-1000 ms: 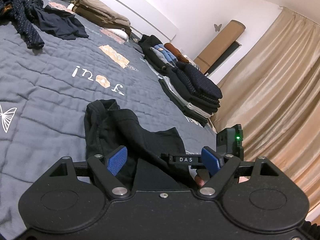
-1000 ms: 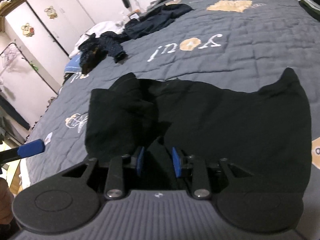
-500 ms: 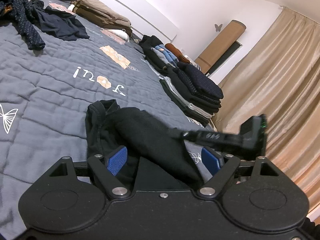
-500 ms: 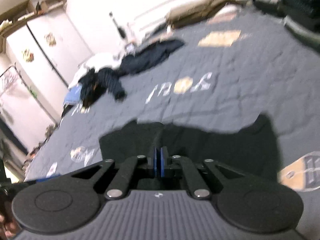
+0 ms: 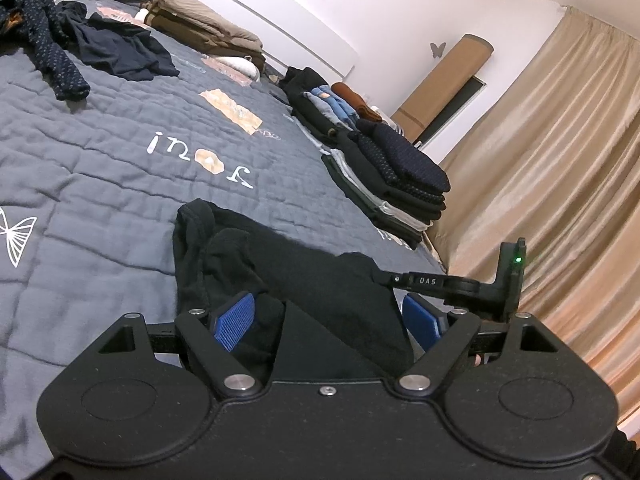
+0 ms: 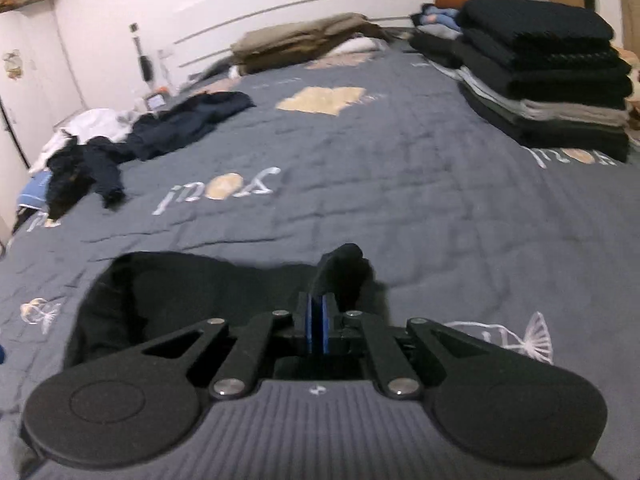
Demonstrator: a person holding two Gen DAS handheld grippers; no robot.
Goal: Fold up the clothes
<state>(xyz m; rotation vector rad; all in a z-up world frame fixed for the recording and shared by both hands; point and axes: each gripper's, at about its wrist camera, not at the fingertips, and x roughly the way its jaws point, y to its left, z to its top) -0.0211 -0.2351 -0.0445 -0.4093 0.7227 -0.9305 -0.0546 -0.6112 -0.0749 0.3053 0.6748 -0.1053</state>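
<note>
From the left wrist we look forward along our left gripper [image 5: 330, 322], low over the grey quilt [image 5: 100, 168] and tilted, toward the headboard wall and the beige curtain [image 5: 560, 152] at the right edge. From the right wrist we look along our right gripper [image 6: 316, 330], also low, up the quilt [image 6: 400, 184] toward the headboard, with white cupboards at far left. Both views sit close to the black garment [image 5: 320, 276] [image 6: 180, 292] just ahead of the fingers. They share the quilt's lettering, the folded stack [image 5: 400, 184] [image 6: 552, 80], the loose dark clothes [image 5: 112, 48] [image 6: 180, 124] and the right gripper [image 5: 452, 284].
</note>
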